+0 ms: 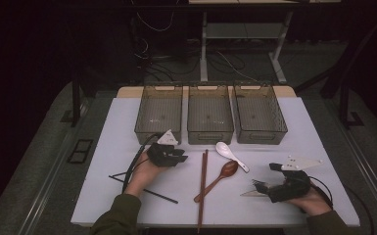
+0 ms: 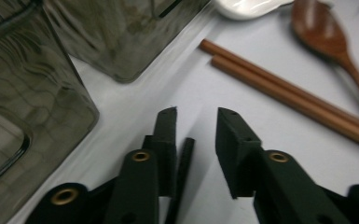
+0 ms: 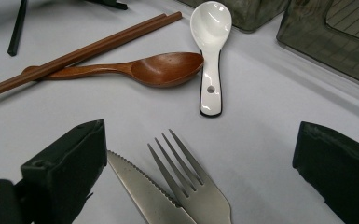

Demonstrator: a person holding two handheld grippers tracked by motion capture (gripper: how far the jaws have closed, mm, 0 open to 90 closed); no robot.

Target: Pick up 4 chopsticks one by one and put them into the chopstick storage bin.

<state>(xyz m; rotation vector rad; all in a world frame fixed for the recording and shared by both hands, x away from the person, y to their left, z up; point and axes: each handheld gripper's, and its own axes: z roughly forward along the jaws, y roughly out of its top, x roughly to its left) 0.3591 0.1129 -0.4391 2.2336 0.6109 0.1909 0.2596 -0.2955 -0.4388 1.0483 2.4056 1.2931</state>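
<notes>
White tabletop (image 1: 303, 127), dim room beyond. Right gripper (image 3: 200, 154) — jaws wide apart, empty — straddles a fork (image 3: 191, 186) and serrated knife (image 3: 144, 191) lying side by side, touching. Left gripper (image 2: 196, 135), jaws slightly parted, holds nothing near the chopsticks (image 2: 289, 93). Three bins (image 1: 210, 115) stand beyond. Judgement: centre on one utensil alone before closing.

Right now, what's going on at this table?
A person holds a gripper in each hand over a white table. The left gripper hovers open near the brown chopsticks, holding nothing. The right gripper, open wide, has its fingers either side of a metal fork and knife. A wooden spoon and a white spoon lie untouched; the three bins look empty.
</notes>
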